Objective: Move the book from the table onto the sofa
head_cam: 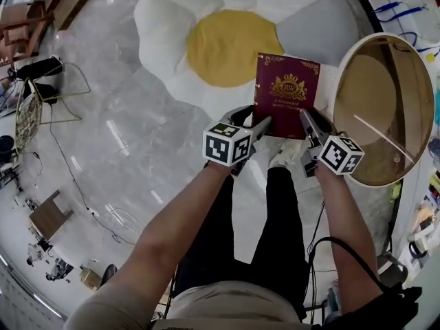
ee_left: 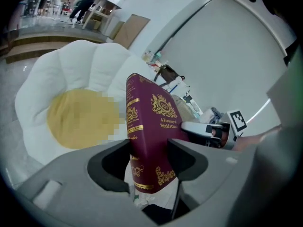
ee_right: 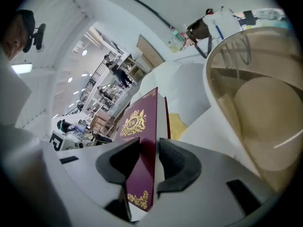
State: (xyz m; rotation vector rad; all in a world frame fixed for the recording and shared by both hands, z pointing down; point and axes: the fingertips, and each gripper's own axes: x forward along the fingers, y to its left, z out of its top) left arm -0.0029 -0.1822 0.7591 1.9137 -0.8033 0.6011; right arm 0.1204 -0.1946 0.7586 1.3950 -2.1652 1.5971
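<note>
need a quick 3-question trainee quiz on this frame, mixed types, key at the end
1. True or false: the left gripper and the right gripper are both shut on the book.
2. In the head view, what does the book's far end overlap? A) the flower-shaped sofa B) a laptop C) a sink
3. Fill in: the book's cover is dark ___ with gold print.
Key: 1 true; 2 A; 3 red.
</note>
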